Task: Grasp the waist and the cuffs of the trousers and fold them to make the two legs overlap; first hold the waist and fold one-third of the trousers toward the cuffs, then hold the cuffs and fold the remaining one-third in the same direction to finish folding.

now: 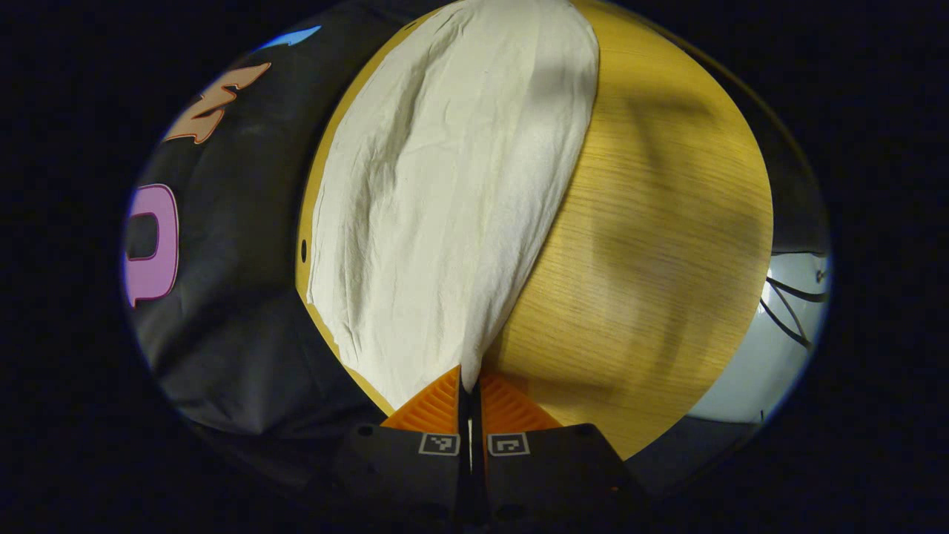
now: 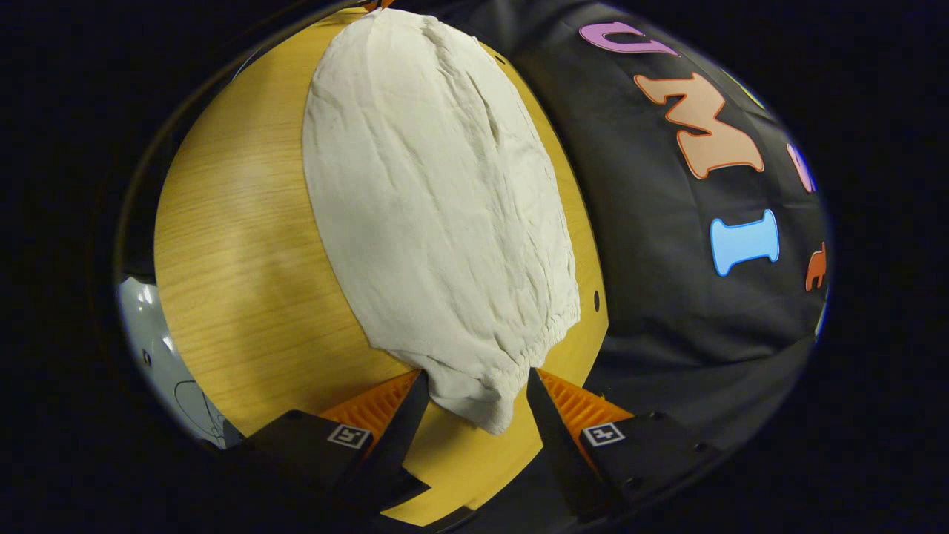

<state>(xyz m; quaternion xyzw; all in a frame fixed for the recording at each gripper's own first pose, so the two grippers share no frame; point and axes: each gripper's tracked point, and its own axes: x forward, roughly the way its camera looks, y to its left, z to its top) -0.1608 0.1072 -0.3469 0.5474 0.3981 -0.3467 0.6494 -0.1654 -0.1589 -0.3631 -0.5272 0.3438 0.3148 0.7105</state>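
Cream trousers (image 1: 445, 185) lie flat along the wooden table (image 1: 652, 245), stretching away from me in the left gripper view. My left gripper (image 1: 469, 380) is shut on a near corner of the cloth, which runs into the thin slit between its fingers. In the right gripper view the trousers (image 2: 437, 200) end in a gathered elastic waist (image 2: 511, 363). My right gripper (image 2: 476, 374) is open with the corner of that waist hanging between its two fingers, which do not press on it.
The table's edge runs close beside the trousers on the booth-wall side, with a small dark hole (image 2: 596, 300) in the top. Bare wood lies on the other side. Pale floor with dark cables (image 1: 793, 304) shows past the table.
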